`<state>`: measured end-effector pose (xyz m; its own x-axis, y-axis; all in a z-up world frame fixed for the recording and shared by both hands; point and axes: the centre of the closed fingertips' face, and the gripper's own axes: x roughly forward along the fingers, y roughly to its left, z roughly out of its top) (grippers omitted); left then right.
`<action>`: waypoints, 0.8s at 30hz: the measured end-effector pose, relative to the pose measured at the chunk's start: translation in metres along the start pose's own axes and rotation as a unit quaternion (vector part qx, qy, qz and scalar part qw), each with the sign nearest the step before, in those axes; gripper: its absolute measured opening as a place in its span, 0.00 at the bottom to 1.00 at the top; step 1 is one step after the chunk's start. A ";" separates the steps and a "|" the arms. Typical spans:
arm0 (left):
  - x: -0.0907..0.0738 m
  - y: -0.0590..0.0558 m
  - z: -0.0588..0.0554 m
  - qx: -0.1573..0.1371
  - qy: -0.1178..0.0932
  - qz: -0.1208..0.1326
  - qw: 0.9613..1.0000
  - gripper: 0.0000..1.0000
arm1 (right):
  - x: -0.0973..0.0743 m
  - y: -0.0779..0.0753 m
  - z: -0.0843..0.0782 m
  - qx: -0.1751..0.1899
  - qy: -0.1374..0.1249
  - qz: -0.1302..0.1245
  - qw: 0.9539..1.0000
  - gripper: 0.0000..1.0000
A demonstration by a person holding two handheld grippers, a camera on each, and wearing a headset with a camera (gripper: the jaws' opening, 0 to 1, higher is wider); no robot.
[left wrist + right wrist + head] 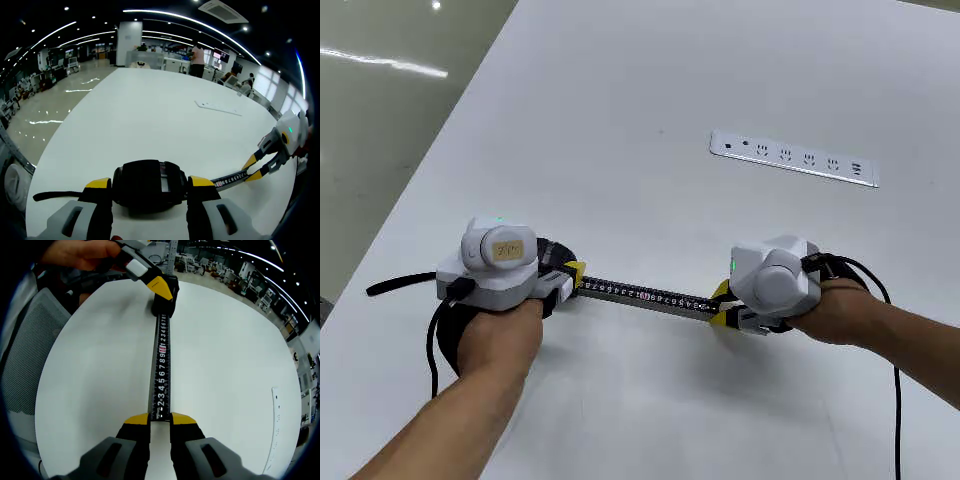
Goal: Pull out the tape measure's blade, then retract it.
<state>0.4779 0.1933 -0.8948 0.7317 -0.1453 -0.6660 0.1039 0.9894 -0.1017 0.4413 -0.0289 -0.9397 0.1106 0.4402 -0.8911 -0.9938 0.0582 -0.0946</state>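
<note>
A black tape measure case [147, 182] sits clamped between the yellow-tipped jaws of my left gripper [150, 184], low on the white table [650, 110]; in the head view the case [557, 258] peeks out beside that gripper [560, 283]. Its dark blade [645, 296] with white numerals stretches rightward across the table to my right gripper [722, 304]. In the right gripper view the blade [161, 365] runs straight away to the case [164, 299], and my right gripper [160, 419] is shut on the blade's end.
A white power strip [792, 158] lies flat on the far right of the table. A black strap [400, 284] and cables trail off behind the left hand. A grey mesh chair [25, 355] stands beside the table edge.
</note>
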 end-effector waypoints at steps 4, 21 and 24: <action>0.000 0.000 0.000 0.000 0.000 0.000 1.000 0.56 | 0.002 -0.001 0.003 0.000 -0.002 0.000 1.000 0.14; 0.000 0.000 0.001 0.000 0.002 0.000 1.000 0.56 | 0.007 -0.003 0.014 0.000 -0.007 -0.005 1.000 0.14; 0.000 0.000 0.001 0.000 0.002 0.000 1.000 0.56 | 0.008 -0.003 0.016 0.001 -0.008 -0.006 1.000 0.14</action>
<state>0.4784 0.1931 -0.8943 0.7293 -0.1454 -0.6685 0.1036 0.9894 -0.1022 0.4456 -0.0114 -0.9397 0.1227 0.4533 -0.8829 -0.9924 0.0651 -0.1045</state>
